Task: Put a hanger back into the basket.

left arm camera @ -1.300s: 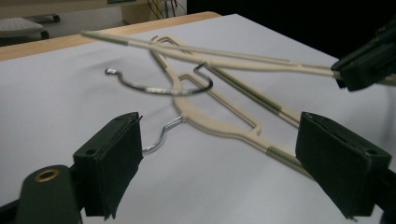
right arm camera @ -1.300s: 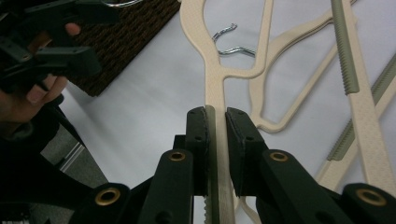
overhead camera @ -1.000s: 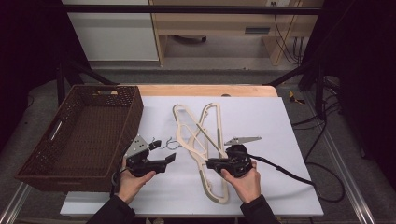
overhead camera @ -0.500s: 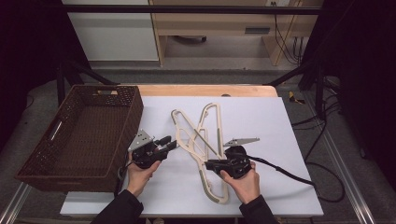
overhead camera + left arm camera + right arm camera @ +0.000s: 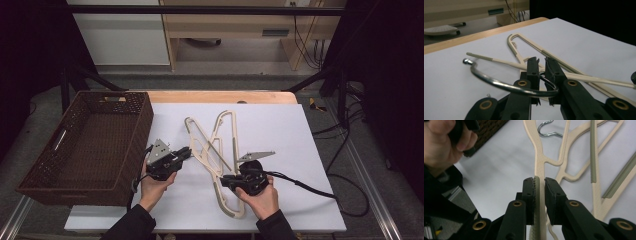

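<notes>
On the white worktop [image 5: 300, 150], beside the brown basket [image 5: 90, 145], two cream hangers [image 5: 220, 150] lie crossed and tangled. The right gripper [image 5: 539, 182] is clamped on one hanger's arm. The left gripper [image 5: 541, 63] has just been closing around the other's metal hook [image 5: 499, 82], jaws nearly together. The risk is snagging: if either hand lifts, the interlocked arms may drag the second hanger along. That thin, round hook could also twist or slide between the pads.
</notes>
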A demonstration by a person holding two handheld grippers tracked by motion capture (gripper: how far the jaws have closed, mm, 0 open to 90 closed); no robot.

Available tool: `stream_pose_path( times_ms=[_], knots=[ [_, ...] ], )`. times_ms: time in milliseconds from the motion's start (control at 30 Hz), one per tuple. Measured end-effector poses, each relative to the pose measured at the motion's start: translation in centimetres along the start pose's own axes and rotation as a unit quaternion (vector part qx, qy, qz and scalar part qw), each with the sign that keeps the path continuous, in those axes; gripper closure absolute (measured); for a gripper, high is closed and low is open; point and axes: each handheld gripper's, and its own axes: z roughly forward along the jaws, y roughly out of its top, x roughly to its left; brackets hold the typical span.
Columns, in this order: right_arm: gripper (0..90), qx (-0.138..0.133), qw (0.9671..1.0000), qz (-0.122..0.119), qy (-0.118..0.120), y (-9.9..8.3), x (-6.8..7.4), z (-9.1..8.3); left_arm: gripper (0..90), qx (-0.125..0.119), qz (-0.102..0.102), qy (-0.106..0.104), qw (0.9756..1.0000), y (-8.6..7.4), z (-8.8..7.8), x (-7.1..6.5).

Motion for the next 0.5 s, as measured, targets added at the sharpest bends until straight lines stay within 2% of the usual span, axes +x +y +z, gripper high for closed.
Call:
stream_pose_path(
  times_ms=[67, 133, 167, 233, 300, 333, 367, 433, 500],
  knots=[
    [72.7, -0.001, 0.9999, -0.012, -0.002, -0.1, 0.0, -0.1, 82.2, 0.007, 0.013, 0.011, 0.9998, 0.2, 0.1, -0.4],
    [66.6, -0.010, 0.9997, -0.024, 0.001, 0.0, 0.1, -0.3, 82.4, 0.009, 0.007, 0.010, 0.9999, 0.4, 0.2, -0.6],
    [64.1, -0.023, 0.9993, -0.031, 0.002, 0.0, 0.1, -0.5, 82.4, 0.011, 0.004, 0.010, 0.9999, 0.5, 0.2, -0.6],
    [53.7, -0.049, 0.9976, -0.047, -0.008, 0.1, 0.2, -0.9, 82.5, 0.015, 0.004, 0.013, 0.9998, 0.8, 0.2, -0.8],
    [46.1, -0.081, 0.9940, -0.069, -0.022, 0.2, 0.2, -1.1, 82.5, 0.016, 0.001, 0.011, 0.9998, 1.0, 0.1, -0.9],
    [46.1, -0.081, 0.9940, -0.069, -0.022, 0.2, 0.2, -1.1, 82.6, 0.016, 0.001, 0.011, 0.9998, 1.0, 0.1, -0.9],
    [40.1, -0.104, 0.9908, -0.081, -0.029, 0.4, 0.2, -1.1, 82.6, 0.018, 0.002, 0.012, 0.9998, 1.3, 0.1, -1.1],
    [37.7, -0.115, 0.9885, -0.089, -0.041, 0.7, 0.3, -1.0, 82.6, 0.018, -0.004, 0.014, 0.9997, 1.4, 0.2, -1.3],
    [36.6, -0.115, 0.9847, -0.115, -0.063, 1.1, 0.7, -0.8, 83.0, 0.016, -0.006, 0.015, 0.9997, 1.6, 0.2, -1.3]
  ],
)
